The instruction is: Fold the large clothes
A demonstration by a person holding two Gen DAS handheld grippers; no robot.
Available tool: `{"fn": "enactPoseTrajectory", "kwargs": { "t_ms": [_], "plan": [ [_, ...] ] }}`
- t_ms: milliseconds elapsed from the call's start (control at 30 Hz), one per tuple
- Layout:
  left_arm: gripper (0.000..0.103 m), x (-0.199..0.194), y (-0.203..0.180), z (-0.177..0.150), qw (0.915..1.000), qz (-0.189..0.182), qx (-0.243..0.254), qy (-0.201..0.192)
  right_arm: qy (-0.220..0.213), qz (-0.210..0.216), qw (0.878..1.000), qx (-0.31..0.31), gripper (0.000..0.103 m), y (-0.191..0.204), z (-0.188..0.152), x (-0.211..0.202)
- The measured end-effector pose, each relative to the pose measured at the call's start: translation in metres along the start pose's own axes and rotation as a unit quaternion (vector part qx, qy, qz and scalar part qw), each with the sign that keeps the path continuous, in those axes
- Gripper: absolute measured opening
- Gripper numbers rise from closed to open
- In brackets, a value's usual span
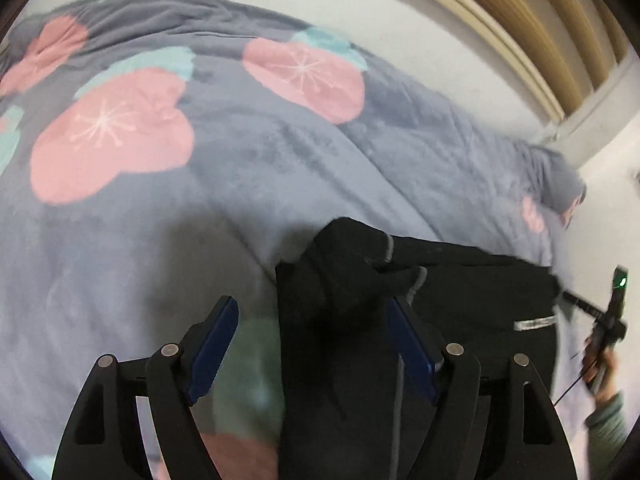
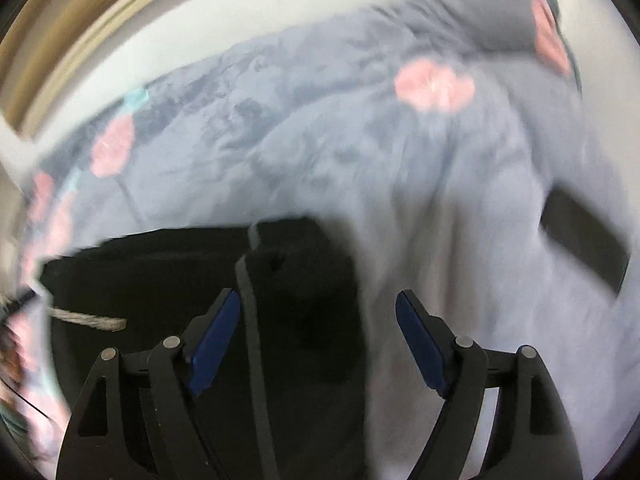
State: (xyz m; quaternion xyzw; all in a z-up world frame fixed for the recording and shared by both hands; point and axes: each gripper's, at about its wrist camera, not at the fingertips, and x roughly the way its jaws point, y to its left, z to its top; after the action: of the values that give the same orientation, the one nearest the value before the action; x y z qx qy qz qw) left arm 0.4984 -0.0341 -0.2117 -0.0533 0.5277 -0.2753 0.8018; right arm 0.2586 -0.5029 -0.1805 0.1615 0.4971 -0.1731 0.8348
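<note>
Garment (image 1: 460,292) black on blanket (image 1: 200,220), both tongs (image 1: 312,320) (image 2: 318,320) released, hand (image 1: 600,368) only in left view

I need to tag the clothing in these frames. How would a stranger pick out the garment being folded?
A grey blanket with pink flowers covers the bed. The garment lies folded at its near edge, below both open grippers. It is the only black cloth there, with a thin grey seam and a small pale label.

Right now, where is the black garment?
The black garment lies folded on the grey floral blanket, low in both wrist views. It sits beneath the open left tongs, toward their right, and under the open right tongs, toward their left.
</note>
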Motion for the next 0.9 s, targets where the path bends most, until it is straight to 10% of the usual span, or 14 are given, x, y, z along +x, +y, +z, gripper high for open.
{"fn": "enactPoseTrajectory", "kwargs": {
  "t_ms": [367, 500, 567, 600, 900],
  "plan": [
    [0.072, 0.058, 0.000, 0.027, 0.9930, -0.105, -0.022, 0.049, 0.042, 0.055, 0.996, -0.050, 0.083, -0.009, 0.023, 0.065],
    [0.023, 0.055, -0.015, 0.022, 0.9948, -0.091, 0.002, 0.046, 0.059, 0.095, 0.992, -0.057, 0.081, -0.004, 0.022, 0.071],
    [0.016, 0.048, -0.021, 0.017, 0.9967, -0.071, 0.019, 0.034, 0.050, 0.090, 0.991, -0.083, 0.034, 0.004, 0.015, 0.066],
    [0.014, 0.040, -0.024, 0.014, 0.9977, -0.060, 0.023, 0.022, 0.048, 0.083, 0.991, -0.089, 0.026, 0.007, 0.013, 0.064],
    [0.013, -0.029, -0.026, 0.046, 0.9913, -0.098, -0.022, -0.085, -0.087, 0.036, 0.990, -0.106, 0.018, 0.023, 0.031, -0.031]
  ]
}}
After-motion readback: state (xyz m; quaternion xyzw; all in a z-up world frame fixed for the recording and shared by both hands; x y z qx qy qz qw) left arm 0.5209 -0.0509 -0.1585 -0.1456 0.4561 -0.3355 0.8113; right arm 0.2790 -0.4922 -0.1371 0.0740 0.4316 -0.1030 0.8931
